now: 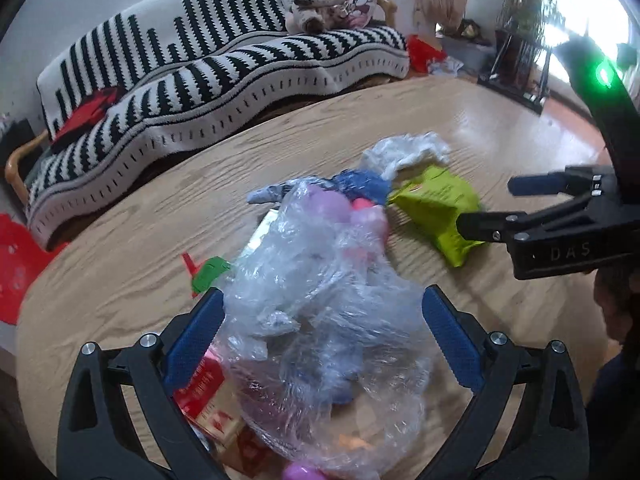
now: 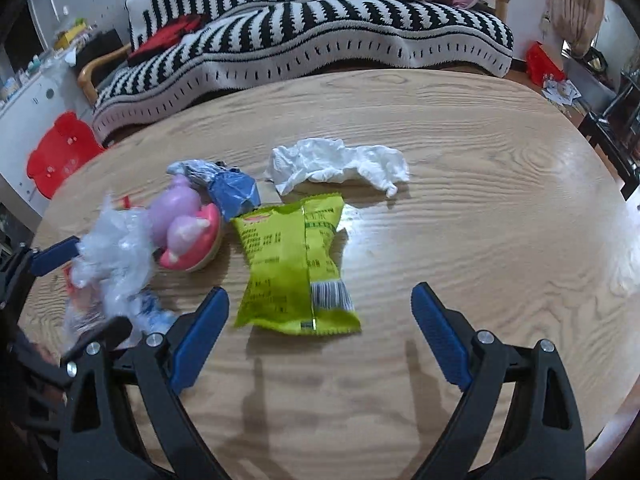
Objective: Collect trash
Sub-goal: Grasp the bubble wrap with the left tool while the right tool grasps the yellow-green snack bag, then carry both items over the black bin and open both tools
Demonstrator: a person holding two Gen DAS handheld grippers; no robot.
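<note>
Trash lies scattered across a round wooden worktop (image 2: 460, 208) in front of a sofa draped in a black-and-white striped throw (image 2: 304, 36). At the centre of the litter is a lime-green snack packet (image 2: 296, 264), lying flat with its barcode side up.

Just behind the green packet sits a crumpled white tissue (image 2: 340, 162). To the packet's left, nearly touching it, are a pink and lilac plastic toy (image 2: 186, 230) and a crushed blue wrapper (image 2: 234, 190). Further left of the packet is a wad of clear plastic film (image 1: 320, 312), with a red printed carton (image 1: 202, 390) partly under it.

The left gripper (image 1: 320, 340) stands with its jaws spread wide, one blue pad on either side of the clear film; whether the pads touch the film cannot be told.

The right gripper (image 2: 320, 340) hovers at the near edge of the green packet, its jaws released and gaping, blue fingers (image 2: 440, 332) apart and clear of the packet. From the left wrist view the same gripper comes in from the right, one finger overlapping the packet's edge.

A red plastic stool (image 2: 60, 156) stands on the floor, well to the left of the packet beyond the worktop's rim.
</note>
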